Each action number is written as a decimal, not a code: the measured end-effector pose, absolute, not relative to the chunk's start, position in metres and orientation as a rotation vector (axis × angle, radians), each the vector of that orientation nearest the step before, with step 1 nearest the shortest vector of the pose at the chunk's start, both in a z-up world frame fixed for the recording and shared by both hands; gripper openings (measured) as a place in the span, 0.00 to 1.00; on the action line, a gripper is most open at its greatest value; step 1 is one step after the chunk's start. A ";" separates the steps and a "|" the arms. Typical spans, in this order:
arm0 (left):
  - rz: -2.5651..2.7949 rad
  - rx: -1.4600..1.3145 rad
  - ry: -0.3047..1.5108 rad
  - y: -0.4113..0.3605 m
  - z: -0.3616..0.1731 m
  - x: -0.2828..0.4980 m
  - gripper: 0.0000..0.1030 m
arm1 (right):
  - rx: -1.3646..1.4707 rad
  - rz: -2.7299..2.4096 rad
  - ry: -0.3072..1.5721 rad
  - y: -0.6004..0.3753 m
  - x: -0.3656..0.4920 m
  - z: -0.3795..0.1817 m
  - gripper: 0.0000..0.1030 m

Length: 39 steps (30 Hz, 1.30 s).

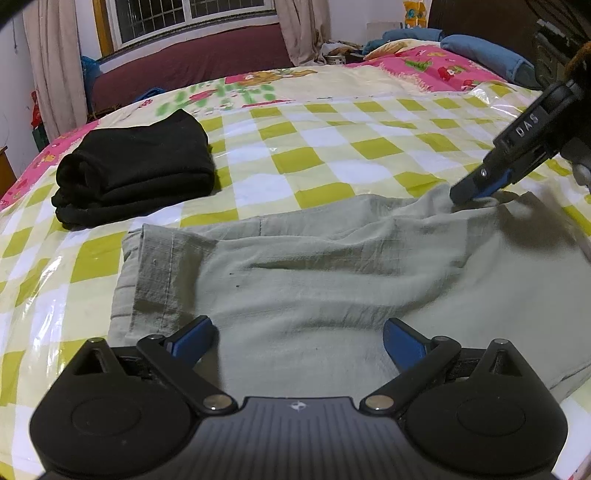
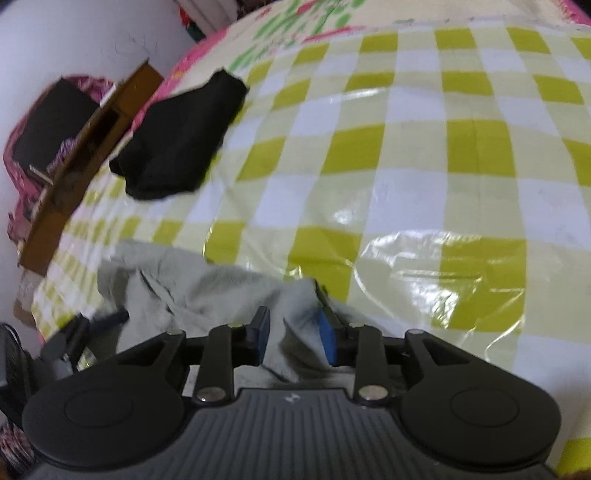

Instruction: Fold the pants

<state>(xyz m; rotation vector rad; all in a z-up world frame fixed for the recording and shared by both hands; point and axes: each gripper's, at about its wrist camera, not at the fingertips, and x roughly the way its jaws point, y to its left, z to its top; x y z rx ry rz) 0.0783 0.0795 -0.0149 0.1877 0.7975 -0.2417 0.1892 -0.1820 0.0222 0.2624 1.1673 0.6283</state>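
My left claw [image 1: 297, 341] hangs released over the grey pants [image 1: 332, 280], limp and light near the bed's [image 1: 332, 155] front edge. My right claw [image 2: 293, 338] straddles bunched far-edge cloth, seemingly not clamped. I'd pinch hems or waistband.

A bed is covered by a glossy plastic sheet [image 1: 332, 147] checked in yellow-green and white, laid over a cartoon-print bedspread [image 1: 258, 83] in cream and pink. A folded black garment [image 1: 136, 166] lies on the sheet near the bed's left edge, with a brown wooden piece of furniture [image 2: 92, 147] standing just beside that edge. At the far end of the bed lie blue pillows [image 1: 484, 53]; beyond them stand a dark red upholstered bench [image 1: 192, 59], pale curtains [image 1: 55, 62] and a barred window [image 1: 184, 14].
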 end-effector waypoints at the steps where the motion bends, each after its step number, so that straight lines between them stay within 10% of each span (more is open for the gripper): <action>1: -0.242 0.188 0.798 0.080 -0.015 0.078 1.00 | 0.240 0.661 1.172 -0.178 0.187 0.023 0.31; 26: -0.251 0.193 0.782 0.076 -0.019 0.078 1.00 | 0.404 0.790 1.239 -0.187 0.204 0.006 0.38; 29: -0.250 0.200 0.781 0.075 -0.019 0.077 1.00 | 0.494 0.718 1.251 -0.194 0.212 -0.009 0.29; 31: -0.250 0.200 0.780 0.075 -0.019 0.077 1.00 | 0.594 0.644 1.206 -0.203 0.214 -0.009 0.06; 39: -0.261 0.192 0.783 0.075 -0.023 0.080 1.00 | 0.779 0.437 1.123 -0.232 0.228 -0.019 0.09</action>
